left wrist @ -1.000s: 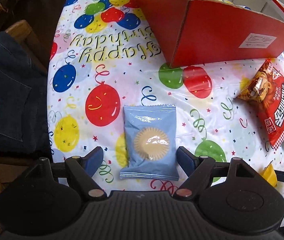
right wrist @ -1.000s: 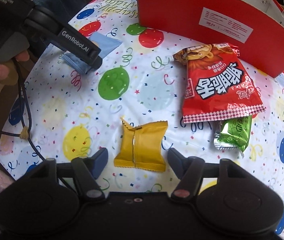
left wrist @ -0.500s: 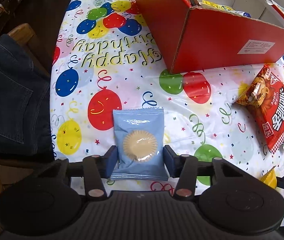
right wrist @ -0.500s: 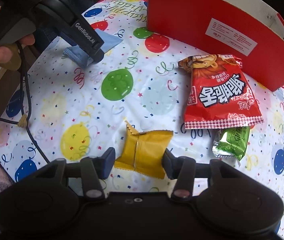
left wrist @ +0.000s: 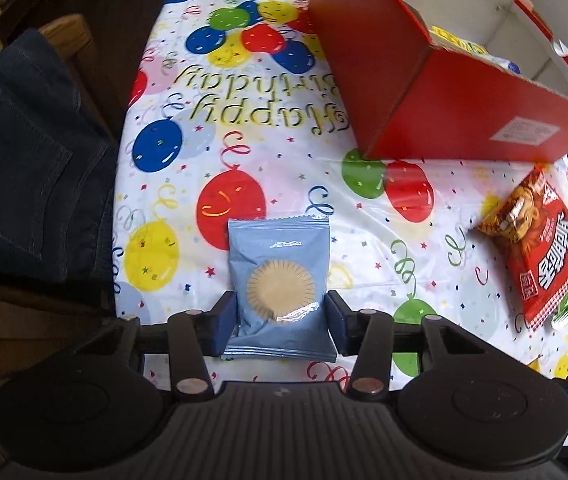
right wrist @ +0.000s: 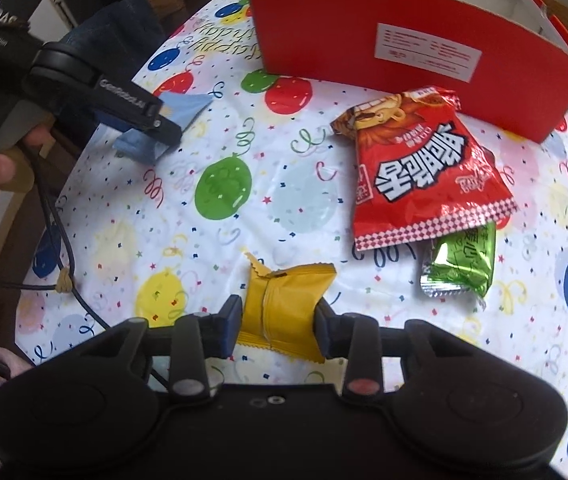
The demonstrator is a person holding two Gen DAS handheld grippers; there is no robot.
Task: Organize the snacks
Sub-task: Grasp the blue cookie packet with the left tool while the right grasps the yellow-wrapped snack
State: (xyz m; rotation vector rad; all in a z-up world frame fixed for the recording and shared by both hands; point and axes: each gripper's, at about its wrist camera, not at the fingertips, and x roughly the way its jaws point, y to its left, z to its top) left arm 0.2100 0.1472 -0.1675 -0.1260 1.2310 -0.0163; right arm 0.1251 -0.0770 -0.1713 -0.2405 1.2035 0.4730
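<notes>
My left gripper (left wrist: 279, 326) is shut on a light blue snack packet (left wrist: 279, 280) with a round biscuit picture, lifted a little off the balloon tablecloth (left wrist: 292, 152). The packet also shows in the right wrist view (right wrist: 171, 124), held in the left gripper's fingers (right wrist: 159, 120). My right gripper (right wrist: 277, 330) is shut on a yellow snack packet (right wrist: 284, 308). A red open box (left wrist: 464, 116) stands at the back right, also in the right wrist view (right wrist: 384, 40), with snacks inside.
A big red snack bag (right wrist: 424, 172) lies in front of the box, partly over a green packet (right wrist: 464, 264). Both show at the right in the left wrist view, the bag (left wrist: 540, 240). A chair with jeans (left wrist: 23, 160) stands at the table's left edge.
Both grippers closed on their packets: left on the blue one, right on the yellow one. Both have risen slightly with the packets held.
</notes>
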